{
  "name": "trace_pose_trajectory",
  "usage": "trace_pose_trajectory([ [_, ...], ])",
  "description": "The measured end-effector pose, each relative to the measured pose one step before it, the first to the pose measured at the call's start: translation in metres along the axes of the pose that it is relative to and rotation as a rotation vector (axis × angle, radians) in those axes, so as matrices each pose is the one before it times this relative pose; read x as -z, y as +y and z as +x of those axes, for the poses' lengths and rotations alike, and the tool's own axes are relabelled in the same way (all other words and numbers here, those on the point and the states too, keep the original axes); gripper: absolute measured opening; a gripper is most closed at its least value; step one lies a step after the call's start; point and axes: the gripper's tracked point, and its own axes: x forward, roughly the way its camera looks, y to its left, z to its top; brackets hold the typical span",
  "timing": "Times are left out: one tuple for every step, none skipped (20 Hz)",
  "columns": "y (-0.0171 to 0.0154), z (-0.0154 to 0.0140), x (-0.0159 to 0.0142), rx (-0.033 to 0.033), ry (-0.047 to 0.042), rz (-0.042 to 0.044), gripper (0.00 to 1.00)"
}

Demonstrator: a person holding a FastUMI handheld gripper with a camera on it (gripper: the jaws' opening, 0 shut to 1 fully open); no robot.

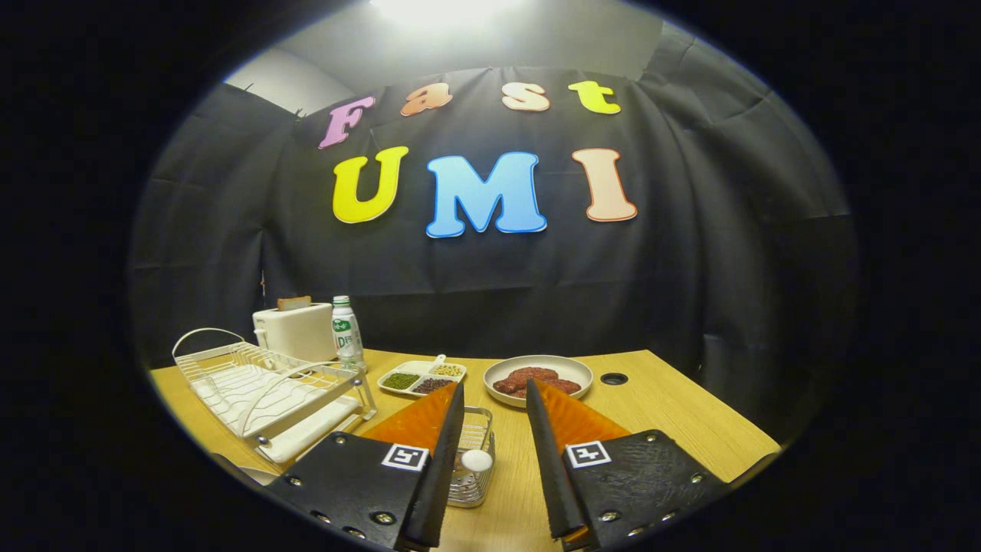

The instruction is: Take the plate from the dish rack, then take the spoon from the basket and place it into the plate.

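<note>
My gripper (494,386) is open and held above the wooden table (674,414), with nothing between its fingers. A small wire basket (479,429) stands on the table below the gap, partly hidden by the left finger (441,460). The round white end of a spoon (476,460) sticks out of it beside that finger. A white wire dish rack (260,383) on a white tray stands to the left of the fingers. Just beyond the fingertips sits a pale round plate (538,376) holding red-brown pieces.
A white divided tray (421,377) of beans with a small white scoop lies left of the plate. Behind the rack stand a white toaster (295,330) holding a slice of bread and a bottle (346,330). A round cable hole (614,378) is right of the plate.
</note>
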Motion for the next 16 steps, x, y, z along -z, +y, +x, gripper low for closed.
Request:
trace_pose_trajectory([
  [0.00344,0.00381,0.00492,0.00127,0.00928,0.00206,0.51],
  [-0.00023,0.00295,0.00406,0.00360,0.00947,-0.00090,0.51],
  [0.00189,0.00625,0.00363,0.00022,0.00057,-0.00751,0.49],
  [0.00405,-0.00137,-0.00573,-0.00895,-0.00895,-0.00771,0.39],
  [0.00310,-0.00029,-0.00132,-0.01150,-0.00508,-0.01176,0.28],
  [0.00737,-0.00355,-0.00099,-0.02211,0.00401,0.00977,0.28],
  [0.00103,-0.00104,0.00304,-0.00017,0.01547,-0.00273,0.21],
  [0.00461,-0.00022,-0.00646,-0.01284,0.00357,-0.00569,0.14],
  [0.00417,-0.00147,-0.00306,-0.00977,0.00543,0.00129,0.14],
  [0.00080,-0.00009,-0.00378,-0.00053,0.00298,-0.00522,0.15],
  [0.00236,-0.00267,-0.00727,-0.00438,-0.00283,-0.01043,0.14],
  [0.00000,-0.00305,-0.00716,0.01074,-0.00189,-0.02018,0.14],
  [0.00072,-0.00332,-0.00867,0.00596,-0.00075,-0.01732,0.15],
  [-0.00133,-0.00273,-0.00982,0.01416,-0.00453,-0.01241,0.15],
  [0.00067,-0.00420,-0.01040,0.01284,-0.00445,-0.00663,0.15],
  [0.00007,-0.00484,-0.00971,0.00909,-0.00755,-0.00803,0.15],
])
